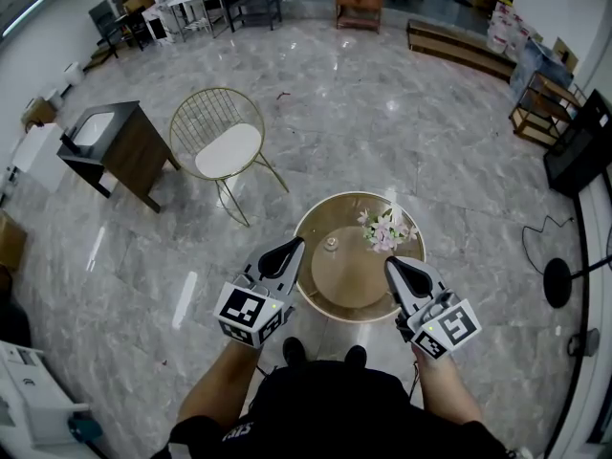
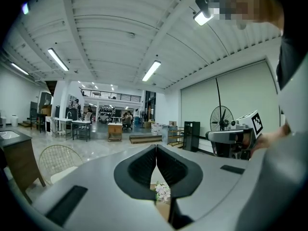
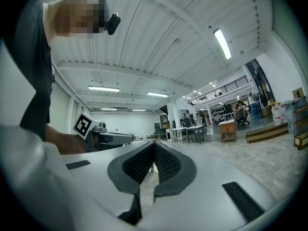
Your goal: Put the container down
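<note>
Both claws empty, container already on the round tabletop (image 1: pixel 349 280).
The left claw (image 1: pixel 295 245) and right claw (image 1: pixel 392 263) each have jaws pressed together on nothing, at 9 and 4 o'clock of the tabletop. The container with flowers (image 1: pixel 385 229) stands at 1 o'clock, clear of both. It is probably light, top-heavy and maybe fragile, so grip low on the body under the soft blooms. A small item (image 1: pixel 331 244) at 10 o'clock is too small to tell.

Left gripper (image 2: pixel 156 150), jaws together, white flowers (image 2: pixel 162 192) beneath, right gripper (image 2: pixel 230 137) at right, wire chair (image 2: pixel 57 161) left
</note>
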`<state>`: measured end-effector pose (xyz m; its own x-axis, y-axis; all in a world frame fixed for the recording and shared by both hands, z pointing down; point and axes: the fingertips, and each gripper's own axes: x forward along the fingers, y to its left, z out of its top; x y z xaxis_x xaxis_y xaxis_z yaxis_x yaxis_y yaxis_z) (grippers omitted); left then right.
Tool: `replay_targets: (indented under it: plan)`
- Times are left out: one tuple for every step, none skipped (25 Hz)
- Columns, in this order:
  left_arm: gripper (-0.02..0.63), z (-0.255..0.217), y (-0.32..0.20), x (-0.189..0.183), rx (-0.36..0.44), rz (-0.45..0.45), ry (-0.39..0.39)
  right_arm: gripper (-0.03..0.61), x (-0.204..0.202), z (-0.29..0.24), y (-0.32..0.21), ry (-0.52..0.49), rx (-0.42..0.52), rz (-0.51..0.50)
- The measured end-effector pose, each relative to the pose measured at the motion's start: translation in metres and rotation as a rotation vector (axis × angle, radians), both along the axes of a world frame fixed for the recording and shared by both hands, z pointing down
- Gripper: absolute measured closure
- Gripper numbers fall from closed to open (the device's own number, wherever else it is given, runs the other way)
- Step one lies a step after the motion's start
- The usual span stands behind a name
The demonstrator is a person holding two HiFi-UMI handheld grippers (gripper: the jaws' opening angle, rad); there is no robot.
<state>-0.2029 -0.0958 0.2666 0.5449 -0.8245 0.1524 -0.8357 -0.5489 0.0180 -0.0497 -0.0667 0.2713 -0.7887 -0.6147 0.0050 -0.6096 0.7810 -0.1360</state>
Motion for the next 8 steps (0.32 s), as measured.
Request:
replay_targets:
  plan:
    - [0.597, 0.001, 0.0, -0.002, -0.003, 0.001, -0.001, 0.566, -0.002, 0.0, 0.0, -0.003, -0.002, 0.0]
    - [0.597, 0.002, 0.001, -0.004, -0.006, 0.002, -0.003, 0.566, -0.004, 0.0, 0.0, -0.007, -0.004, 0.0]
    - [0.597, 0.002, 0.001, -0.005, -0.008, 0.005, -0.005, 0.566, -0.005, -0.001, 0.0, -0.011, -0.006, 0.0]
    - [0.597, 0.002, 0.002, -0.006, -0.009, 0.007, -0.008, 0.566, -0.007, -0.001, 0.001, -0.013, -0.007, -0.001]
    - [0.597, 0.003, 0.003, -0.007, -0.008, 0.008, -0.011, 0.566, -0.009, -0.001, 0.002, -0.015, -0.007, -0.004]
    - [0.597, 0.003, 0.004, -0.008, -0.008, 0.009, -0.014, 0.566, -0.011, -0.001, 0.003, -0.015, -0.006, -0.007]
    - [0.597, 0.004, 0.005, -0.009, -0.007, 0.009, -0.017, 0.566, -0.013, -0.001, 0.003, -0.015, -0.004, -0.011]
    - [0.597, 0.004, 0.005, -0.01, -0.007, 0.009, -0.02, 0.566, -0.015, -0.002, 0.003, -0.014, -0.003, -0.015]
